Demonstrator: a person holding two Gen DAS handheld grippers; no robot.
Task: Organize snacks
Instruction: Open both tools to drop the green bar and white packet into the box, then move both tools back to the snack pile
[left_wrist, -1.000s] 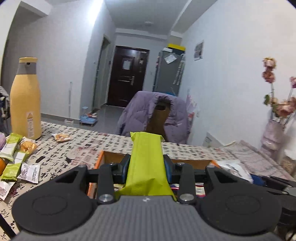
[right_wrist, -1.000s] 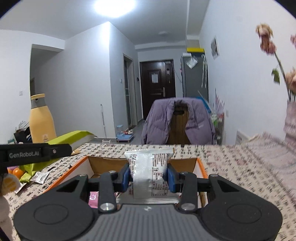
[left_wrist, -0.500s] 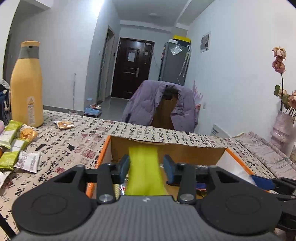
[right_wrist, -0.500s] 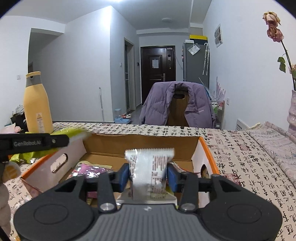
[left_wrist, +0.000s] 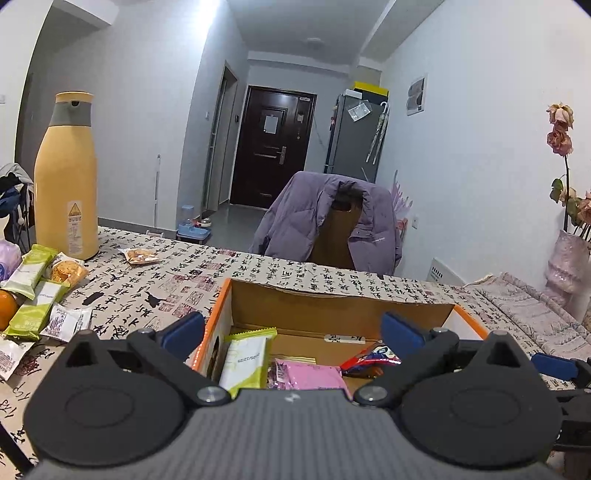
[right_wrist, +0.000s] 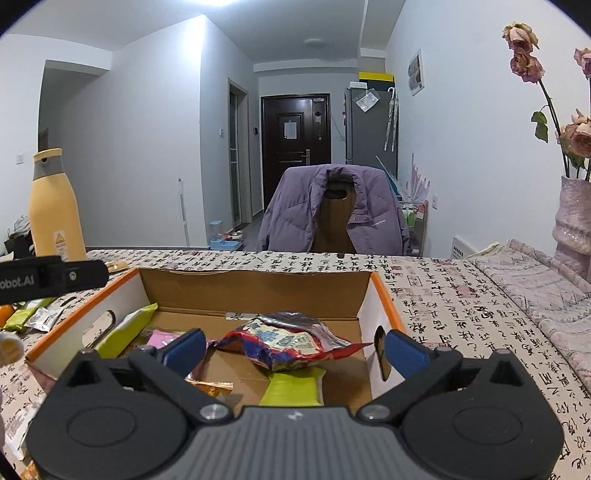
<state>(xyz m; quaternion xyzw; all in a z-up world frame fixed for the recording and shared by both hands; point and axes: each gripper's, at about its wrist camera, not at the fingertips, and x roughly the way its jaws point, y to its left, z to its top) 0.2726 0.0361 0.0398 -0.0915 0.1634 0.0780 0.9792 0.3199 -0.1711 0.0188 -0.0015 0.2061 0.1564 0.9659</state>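
An open cardboard box (left_wrist: 340, 306) with an orange rim sits on the patterned tablecloth and holds several snack packets. My left gripper (left_wrist: 291, 330) hovers over its near left side. Its jaws are opening and nothing is between the blue pads (left_wrist: 184, 328). A green packet (left_wrist: 245, 360) leans inside the box's left wall beside a pink one (left_wrist: 308, 374). My right gripper (right_wrist: 295, 347) hangs over the same box (right_wrist: 255, 291), jaws opening, pads empty. Below it lie a red-and-silver packet (right_wrist: 288, 341) and a green packet (right_wrist: 291, 391).
Loose snack packets (left_wrist: 33, 291) and an orange (left_wrist: 5, 308) lie on the table at the left, near a tall yellow bottle (left_wrist: 66, 184). One more packet (left_wrist: 138, 255) lies further back. A chair with a purple jacket (left_wrist: 332, 221) stands behind the table. A vase (left_wrist: 569, 258) stands right.
Both grippers have gone from shut to wide open. The green packet left the left jaws and now lies in the box. The white packet is gone from the right jaws.
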